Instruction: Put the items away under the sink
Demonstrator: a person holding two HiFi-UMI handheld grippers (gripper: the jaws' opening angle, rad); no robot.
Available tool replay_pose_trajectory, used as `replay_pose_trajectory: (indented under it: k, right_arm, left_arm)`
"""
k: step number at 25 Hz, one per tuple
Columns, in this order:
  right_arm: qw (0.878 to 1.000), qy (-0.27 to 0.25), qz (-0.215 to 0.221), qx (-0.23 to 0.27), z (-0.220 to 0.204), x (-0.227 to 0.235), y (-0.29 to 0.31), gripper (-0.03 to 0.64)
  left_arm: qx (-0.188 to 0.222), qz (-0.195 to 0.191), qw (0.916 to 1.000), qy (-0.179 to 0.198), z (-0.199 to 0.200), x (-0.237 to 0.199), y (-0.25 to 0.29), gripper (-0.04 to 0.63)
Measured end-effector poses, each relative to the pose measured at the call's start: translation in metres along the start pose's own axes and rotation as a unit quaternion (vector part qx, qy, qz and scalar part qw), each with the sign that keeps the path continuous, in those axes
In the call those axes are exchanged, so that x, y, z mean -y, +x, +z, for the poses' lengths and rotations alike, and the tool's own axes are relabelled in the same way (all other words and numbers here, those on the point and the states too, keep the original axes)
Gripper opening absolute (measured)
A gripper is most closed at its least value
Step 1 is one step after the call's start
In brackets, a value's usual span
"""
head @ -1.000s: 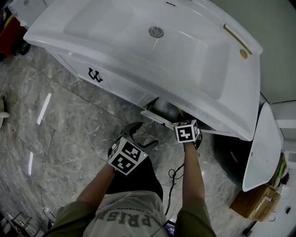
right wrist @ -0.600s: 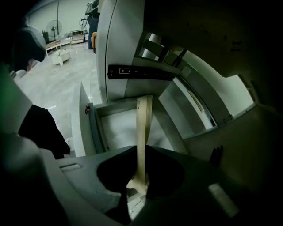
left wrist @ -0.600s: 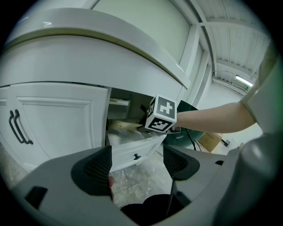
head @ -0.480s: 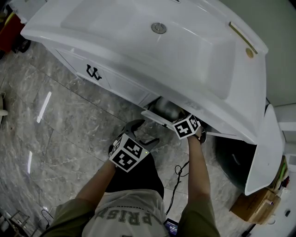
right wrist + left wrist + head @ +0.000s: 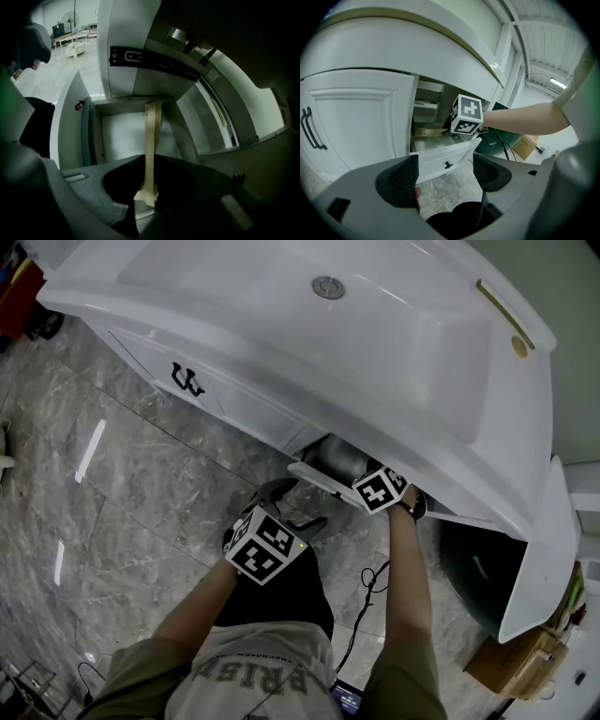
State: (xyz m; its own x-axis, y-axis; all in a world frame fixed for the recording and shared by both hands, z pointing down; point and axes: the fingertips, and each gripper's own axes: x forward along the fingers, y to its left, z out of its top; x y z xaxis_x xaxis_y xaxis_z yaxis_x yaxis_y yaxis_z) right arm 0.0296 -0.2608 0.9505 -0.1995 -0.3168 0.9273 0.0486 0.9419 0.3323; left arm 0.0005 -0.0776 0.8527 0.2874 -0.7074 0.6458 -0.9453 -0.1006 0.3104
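A small white drawer [image 5: 314, 474] stands pulled out beneath the white sink [image 5: 375, 352]. My right gripper [image 5: 147, 194] is shut on a long, thin tan strip [image 5: 152, 136], and the strip reaches forward over the drawer's white bottom [image 5: 124, 136]. From the head view only this gripper's marker cube [image 5: 380, 488] shows at the sink's edge; its jaws are hidden under the rim. My left gripper [image 5: 292, 509] hangs open and empty in front of the drawer. The left gripper view shows the drawer front [image 5: 445, 161] and the tan strip [image 5: 426, 132] inside.
A shut cabinet door with a black handle [image 5: 187, 381] lies left of the drawer. To the right a white door [image 5: 539, 549] stands open beside a dark green object [image 5: 478, 563]. A cardboard box [image 5: 511, 662] sits on the marble floor [image 5: 141, 484]. A black cable [image 5: 370, 582] dangles under my right arm.
My right gripper has moved forward, farther under the sink rim and over the drawer. The left gripper has stayed nearly in place, open.
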Motion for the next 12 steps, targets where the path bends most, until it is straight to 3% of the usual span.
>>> replay_pose_trajectory:
  k: [12]
  right_arm:
    - [0.998, -0.048, 0.016, -0.024, -0.007, -0.002, 0.026, 0.044]
  left_arm:
    - [-0.012, 0.003, 0.9999, 0.002, -0.010, -0.008, 0.011, 0.356]
